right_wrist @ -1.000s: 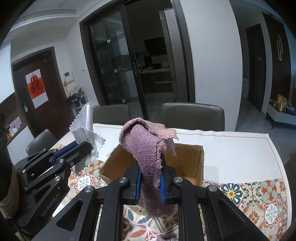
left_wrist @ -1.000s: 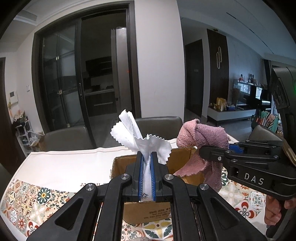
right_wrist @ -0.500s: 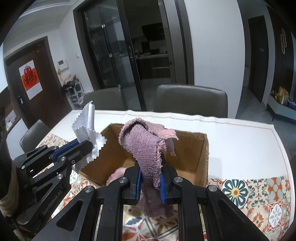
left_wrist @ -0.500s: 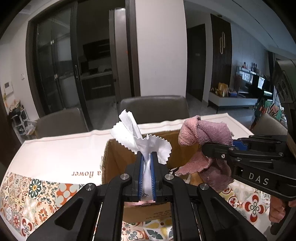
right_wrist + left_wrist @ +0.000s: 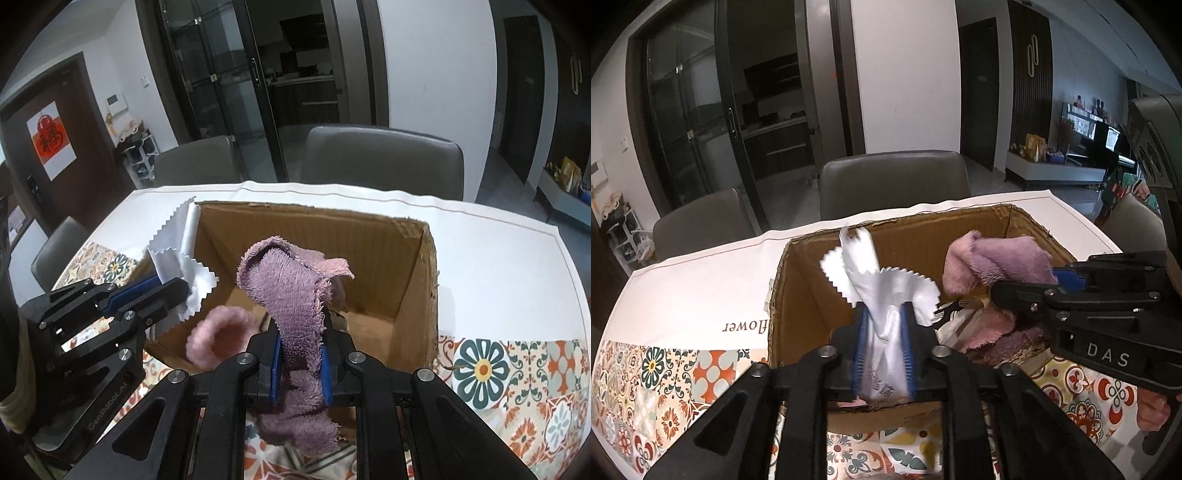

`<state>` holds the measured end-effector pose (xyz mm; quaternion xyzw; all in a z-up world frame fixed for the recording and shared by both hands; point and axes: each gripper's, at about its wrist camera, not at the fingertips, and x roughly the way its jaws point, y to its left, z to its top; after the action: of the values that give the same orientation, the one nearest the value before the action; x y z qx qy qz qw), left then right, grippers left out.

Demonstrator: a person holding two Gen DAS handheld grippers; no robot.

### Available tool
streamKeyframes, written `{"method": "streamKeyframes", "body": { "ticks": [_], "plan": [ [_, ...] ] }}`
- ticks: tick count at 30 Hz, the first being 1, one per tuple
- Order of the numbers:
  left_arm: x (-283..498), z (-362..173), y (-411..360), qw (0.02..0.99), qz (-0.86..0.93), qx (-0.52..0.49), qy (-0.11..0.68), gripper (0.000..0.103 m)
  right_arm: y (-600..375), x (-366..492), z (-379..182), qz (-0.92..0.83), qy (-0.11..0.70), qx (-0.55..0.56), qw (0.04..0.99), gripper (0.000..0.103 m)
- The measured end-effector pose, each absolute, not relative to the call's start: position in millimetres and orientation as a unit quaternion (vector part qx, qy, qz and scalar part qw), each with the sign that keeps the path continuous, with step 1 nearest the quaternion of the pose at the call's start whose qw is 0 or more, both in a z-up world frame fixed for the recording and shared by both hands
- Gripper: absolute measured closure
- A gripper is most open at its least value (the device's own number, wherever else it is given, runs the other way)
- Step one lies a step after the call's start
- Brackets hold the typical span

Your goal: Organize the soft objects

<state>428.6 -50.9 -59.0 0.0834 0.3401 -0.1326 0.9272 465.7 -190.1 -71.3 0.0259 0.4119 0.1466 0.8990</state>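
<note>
An open cardboard box stands on the table. My left gripper is shut on a white zigzag-edged cloth and holds it over the box's near left side; it also shows in the right wrist view with the cloth. My right gripper is shut on a pink-purple towel over the box's near edge; it shows in the left wrist view with the towel. A pink fluffy ring lies inside the box.
The table carries a white runner and a patterned tile cloth. Grey chairs stand behind the table. Other fabric lies in the box bottom.
Both grippers moved forward and down towards the box with their cloths held. The box opening now fills more of both views, and the pink ring inside has come into sight.
</note>
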Motion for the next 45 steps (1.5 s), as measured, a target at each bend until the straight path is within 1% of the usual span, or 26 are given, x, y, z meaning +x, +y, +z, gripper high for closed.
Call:
{"method": "streamKeyframes", "body": {
  "ticks": [1,2,3,4,6,7,9,16,19,30,45],
  "plan": [
    [428.4,-59.0,-50.2,0.927,-0.132,0.082,0.341,0.071,-191.1,466.9,-72.5,0.147,0.415,0.028,0.898,0.076],
    [427.5,-58.3,-50.3,0.927,-0.132,0.081,0.341,0.068,-191.8,467.7,-73.4,0.146,0.416,0.029,0.897,0.066],
    [427.7,-58.4,-48.8,0.928,-0.130,0.080,0.341,0.066,-192.2,467.9,-73.6,0.145,0.416,0.029,0.897,0.062],
    [426.5,-58.1,-48.4,0.928,-0.128,0.081,0.340,0.066,-192.0,466.7,-72.1,0.143,0.412,0.026,0.900,0.059],
    [424.1,-56.2,-47.6,0.928,-0.126,0.080,0.340,0.064,-190.3,463.8,-68.8,0.137,0.406,0.019,0.904,0.059],
    [422.1,-54.7,-46.9,0.929,-0.125,0.078,0.340,0.059,-190.1,463.0,-67.7,0.135,0.404,0.016,0.905,0.059],
    [418.1,-51.8,-44.2,0.931,-0.121,0.074,0.335,0.054,-190.4,459.8,-63.9,0.129,0.399,0.013,0.908,0.059],
    [399.6,-33.3,-35.6,0.942,-0.111,0.066,0.309,0.050,-191.8,440.5,-45.3,0.118,0.377,0.014,0.919,0.058],
    [391.6,-24.5,-31.1,0.946,-0.110,0.059,0.301,0.050,-192.6,430.9,-37.0,0.116,0.367,0.020,0.923,0.055],
    [353.6,-0.2,-22.1,0.956,-0.095,0.051,0.274,0.048,-188.7,394.6,-9.0,0.117,0.348,0.035,0.930,0.055],
    [306.4,9.5,-10.0,0.962,-0.078,0.050,0.258,0.045,-175.8,346.7,5.9,0.118,0.335,0.038,0.934,0.055]
  ]
}}
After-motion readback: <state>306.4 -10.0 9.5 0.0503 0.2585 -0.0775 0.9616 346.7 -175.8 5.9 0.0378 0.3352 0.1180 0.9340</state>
